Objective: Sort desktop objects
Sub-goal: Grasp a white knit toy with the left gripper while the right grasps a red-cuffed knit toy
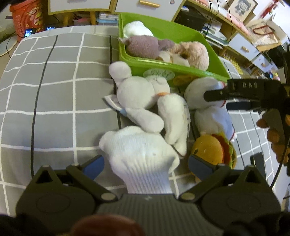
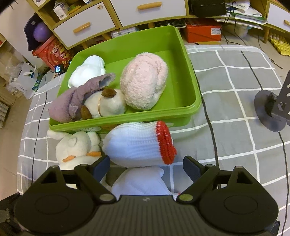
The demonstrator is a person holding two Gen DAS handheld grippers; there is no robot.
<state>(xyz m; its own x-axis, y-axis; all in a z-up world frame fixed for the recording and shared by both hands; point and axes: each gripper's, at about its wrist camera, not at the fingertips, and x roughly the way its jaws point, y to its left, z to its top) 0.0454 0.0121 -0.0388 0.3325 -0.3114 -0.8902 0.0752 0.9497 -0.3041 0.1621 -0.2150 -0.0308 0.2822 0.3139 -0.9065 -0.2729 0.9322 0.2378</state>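
A green bin (image 2: 190, 76) on the grey checked cloth holds a pink fluffy bundle (image 2: 144, 83), a purple sock (image 2: 72, 101), a brown-eared plush dog (image 2: 107, 103) and a white sock (image 2: 87, 71). My right gripper (image 2: 146, 166) is open, pointing down at a rolled white sock with a red cuff (image 2: 137, 143) in front of the bin. A white duck plush (image 2: 76, 147) lies to its left. My left gripper (image 1: 146, 166) is open around a white ribbed sock (image 1: 139, 154), pads clear of it. Beyond lie the duck plush (image 1: 141, 94) and a hamburger plush (image 1: 212, 148).
The right gripper (image 1: 217, 100) reaches in from the right of the left wrist view, with a person's hand (image 1: 277, 141) behind it. A black stand base (image 2: 270, 110) sits on the cloth at the right. Drawers and cluttered shelves (image 2: 148, 9) stand beyond the table.
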